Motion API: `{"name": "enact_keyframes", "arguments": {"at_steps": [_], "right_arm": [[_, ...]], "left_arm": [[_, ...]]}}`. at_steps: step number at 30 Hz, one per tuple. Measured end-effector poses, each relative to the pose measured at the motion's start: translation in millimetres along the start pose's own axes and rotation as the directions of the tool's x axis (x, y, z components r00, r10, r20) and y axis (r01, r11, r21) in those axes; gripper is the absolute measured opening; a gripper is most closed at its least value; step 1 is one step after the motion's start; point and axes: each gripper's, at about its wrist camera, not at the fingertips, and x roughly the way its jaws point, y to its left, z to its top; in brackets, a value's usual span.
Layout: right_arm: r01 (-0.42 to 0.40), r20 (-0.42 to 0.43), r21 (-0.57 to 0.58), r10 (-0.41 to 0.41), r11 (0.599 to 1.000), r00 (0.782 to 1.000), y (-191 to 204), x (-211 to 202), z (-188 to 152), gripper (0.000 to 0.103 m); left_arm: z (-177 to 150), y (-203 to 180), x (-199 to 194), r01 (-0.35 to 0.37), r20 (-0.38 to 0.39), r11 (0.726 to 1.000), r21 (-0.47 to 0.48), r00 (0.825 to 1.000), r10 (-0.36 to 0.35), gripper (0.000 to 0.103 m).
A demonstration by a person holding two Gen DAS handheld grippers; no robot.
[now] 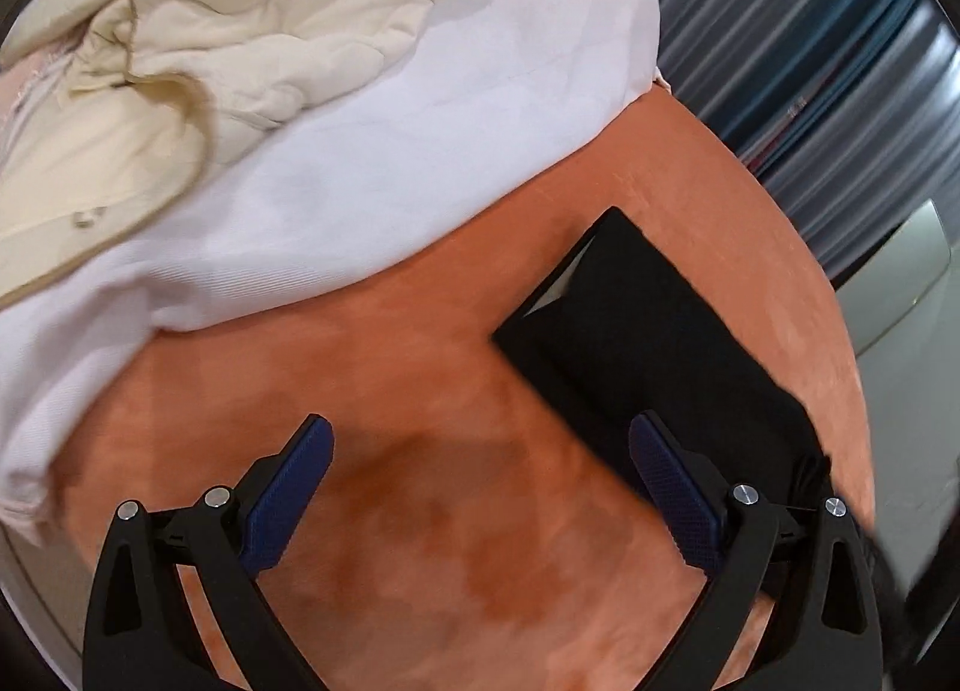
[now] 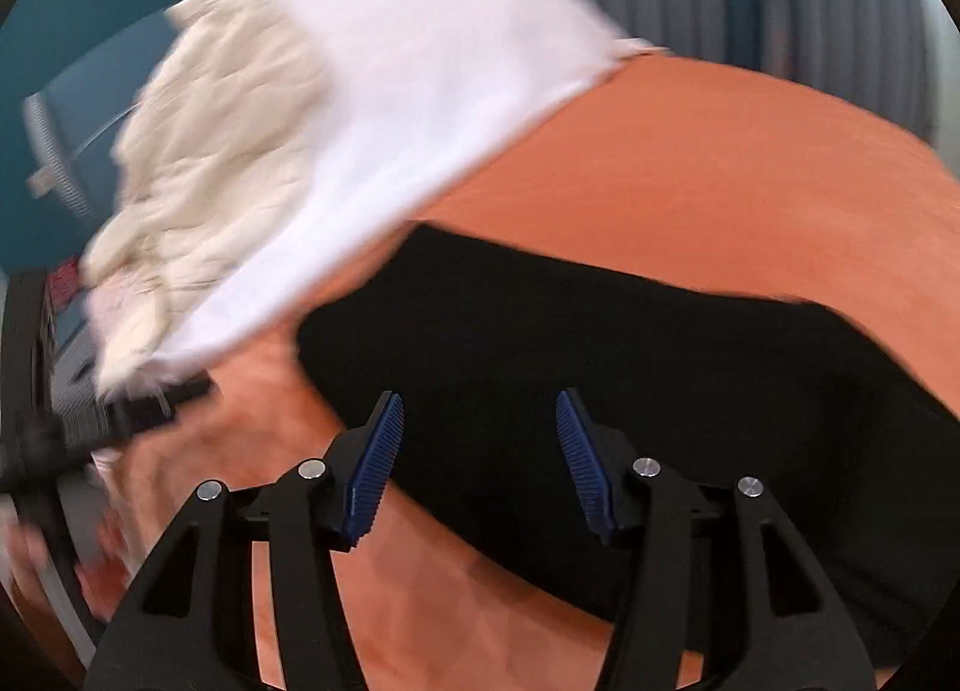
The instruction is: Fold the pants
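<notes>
Folded black pants (image 1: 654, 343) lie on the orange cloth-covered table (image 1: 420, 391), at the right in the left wrist view. My left gripper (image 1: 480, 433) is open and empty above the bare orange cloth, its right finger over the pants' near edge. In the right wrist view the black pants (image 2: 600, 343) fill the middle. My right gripper (image 2: 477, 409) is open and hovers over their near edge, holding nothing. The right wrist view is motion-blurred.
White pants (image 1: 372, 162) lie spread at the table's far side, with a crumpled cream garment (image 1: 240, 30) on top; both show in the right wrist view, white (image 2: 432, 108) and cream (image 2: 210, 162). The other gripper (image 2: 48, 421) shows at the left. A ribbed grey wall (image 1: 810, 60) stands beyond the table.
</notes>
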Motion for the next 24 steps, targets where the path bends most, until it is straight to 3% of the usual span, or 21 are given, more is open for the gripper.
{"name": "enact_keyframes", "arguments": {"at_steps": [3, 6, 9, 13, 14, 16, 17, 18, 21, 24], "right_arm": [[0.175, 0.007, 0.032, -0.176, 0.984, 0.984, -44.6, -40.9, -29.7, 0.052], [0.28, -0.024, 0.049, -0.279, 0.959, 0.96, -71.4, -70.5, -64.2, 0.052], [0.352, -0.062, 0.07, -0.348, 0.934, 0.936, -96.5, -95.6, -92.1, 0.057], [0.377, -0.101, 0.17, -0.364, 0.91, 0.926, -133.3, -124.8, -126.6, 0.059], [0.384, -0.109, 0.196, -0.369, 0.902, 0.923, -141.5, -131.1, -134.3, 0.059], [0.394, -0.119, 0.239, -0.376, 0.888, 0.919, -155.2, -140.7, -147.0, 0.059], [0.396, -0.123, 0.254, -0.377, 0.882, 0.918, -158.1, -141.7, -150.7, 0.059], [0.396, -0.128, 0.271, -0.375, 0.877, 0.918, -170.0, -146.4, -158.5, 0.059], [0.397, -0.143, 0.331, -0.37, 0.856, 0.918, -197.2, -161.2, -176.5, 0.059], [0.385, -0.144, 0.39, -0.357, 0.837, 0.923, -213.6, -175.5, -197.3, 0.059]], "left_arm": [[9.0, -24.3, 24.5, -0.033, -0.022, 0.999, 0.0, 0.999, 0.033, 0.097], [15.2, -48.4, 53.4, -0.107, -0.04, 0.994, 0.024, 0.993, 0.108, 0.097], [16.7, -58.1, 82.5, -0.161, -0.092, 0.987, -0.005, 0.983, 0.16, 0.097], [16.4, -75.9, 94.1, -0.248, -0.031, 0.969, 0.025, 0.968, 0.248, 0.091], [15.8, -79.4, 95.2, -0.261, -0.02, 0.965, 0.031, 0.965, 0.262, 0.084], [16.6, -85.2, 91.9, -0.261, 0.001, 0.965, 0.029, 0.965, 0.261, 0.058], [17.7, -89.8, 88.6, -0.242, 0.007, 0.969, 0.038, 0.97, 0.242, 0.031], [17.9, -93.6, 85.6, -0.234, 0.005, 0.971, 0.047, 0.972, 0.234, 0.018], [20.7, -117.9, 62.0, -0.203, 0.045, 0.977, 0.07, 0.979, 0.2, 0.015], [14.2, -165.3, 27.4, -0.179, 0.123, 0.97, 0.164, 0.979, 0.16, 0.015]]}}
